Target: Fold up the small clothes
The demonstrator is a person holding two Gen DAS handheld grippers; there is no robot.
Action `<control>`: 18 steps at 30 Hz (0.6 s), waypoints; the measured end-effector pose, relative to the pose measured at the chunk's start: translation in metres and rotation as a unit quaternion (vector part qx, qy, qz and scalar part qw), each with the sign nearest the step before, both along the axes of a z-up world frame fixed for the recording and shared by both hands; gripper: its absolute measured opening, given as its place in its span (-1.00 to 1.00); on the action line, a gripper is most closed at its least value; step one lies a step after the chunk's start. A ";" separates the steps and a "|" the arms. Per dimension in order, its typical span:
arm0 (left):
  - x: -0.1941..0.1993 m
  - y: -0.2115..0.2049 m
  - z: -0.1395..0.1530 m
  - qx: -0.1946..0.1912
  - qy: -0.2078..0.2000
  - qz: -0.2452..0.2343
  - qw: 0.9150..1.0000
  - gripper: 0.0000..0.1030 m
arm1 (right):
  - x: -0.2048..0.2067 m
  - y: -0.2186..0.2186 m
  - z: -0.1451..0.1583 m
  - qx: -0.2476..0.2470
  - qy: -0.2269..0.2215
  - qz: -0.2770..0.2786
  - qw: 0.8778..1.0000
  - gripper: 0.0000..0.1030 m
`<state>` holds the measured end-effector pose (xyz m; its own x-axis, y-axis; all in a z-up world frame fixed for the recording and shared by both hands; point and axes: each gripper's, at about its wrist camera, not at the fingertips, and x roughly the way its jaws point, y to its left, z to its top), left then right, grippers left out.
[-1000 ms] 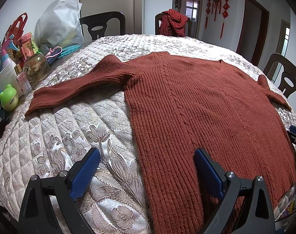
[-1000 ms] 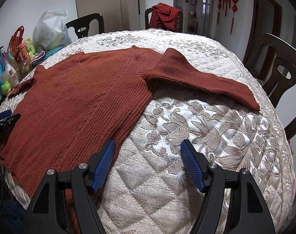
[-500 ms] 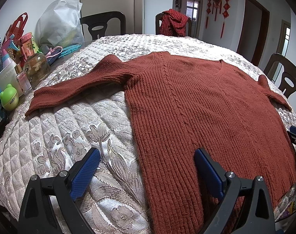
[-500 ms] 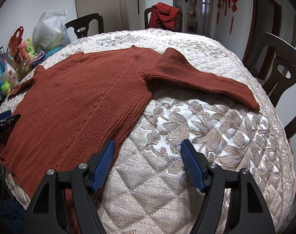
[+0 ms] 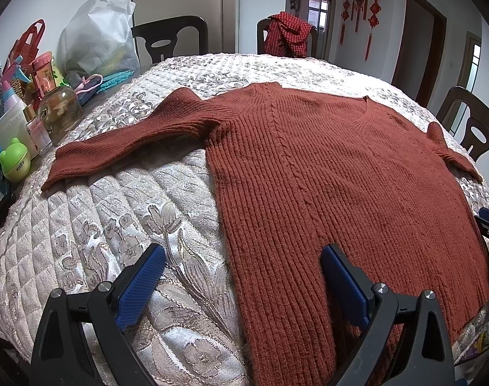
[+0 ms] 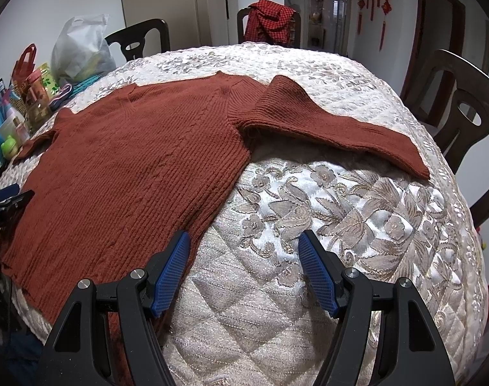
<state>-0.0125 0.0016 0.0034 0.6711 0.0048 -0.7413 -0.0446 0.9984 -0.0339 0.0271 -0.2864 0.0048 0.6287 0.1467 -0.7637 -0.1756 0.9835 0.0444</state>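
Observation:
A rust-red ribbed V-neck sweater [image 5: 324, 173] [image 6: 138, 167] lies flat, front up, on a round table covered by a quilted floral cloth [image 5: 115, 225] [image 6: 341, 225], both sleeves spread out sideways. My left gripper [image 5: 242, 257] hovers open over the sweater's lower left hem edge, its right finger above the knit, its left above bare cloth. My right gripper [image 6: 244, 244] is open at the sweater's lower right edge, nothing between its fingers. The right sleeve [image 6: 334, 125] stretches away toward the right; the left sleeve [image 5: 125, 141] toward the left.
Bottles, a glass jar [image 5: 59, 112], a green frog-shaped pot [image 5: 15, 160] and a white plastic bag [image 5: 96, 41] crowd the table's left rim. Dark wooden chairs ring the table; one at the back holds a red checked garment [image 5: 287, 33]. A chair [image 6: 463, 103] stands close on the right.

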 end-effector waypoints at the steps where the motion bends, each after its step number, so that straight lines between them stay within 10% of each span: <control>1: 0.002 0.001 -0.001 0.000 0.000 0.000 1.000 0.92 | -0.001 0.000 0.000 0.001 -0.001 0.000 1.000 0.36; 18: 0.003 0.001 -0.001 0.000 0.000 0.000 1.000 0.92 | 0.000 0.001 0.000 -0.002 0.005 0.003 1.000 0.36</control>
<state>-0.0092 0.0021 0.0021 0.6706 0.0059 -0.7418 -0.0455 0.9984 -0.0332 0.0270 -0.2856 0.0046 0.6204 0.1467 -0.7705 -0.1808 0.9826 0.0415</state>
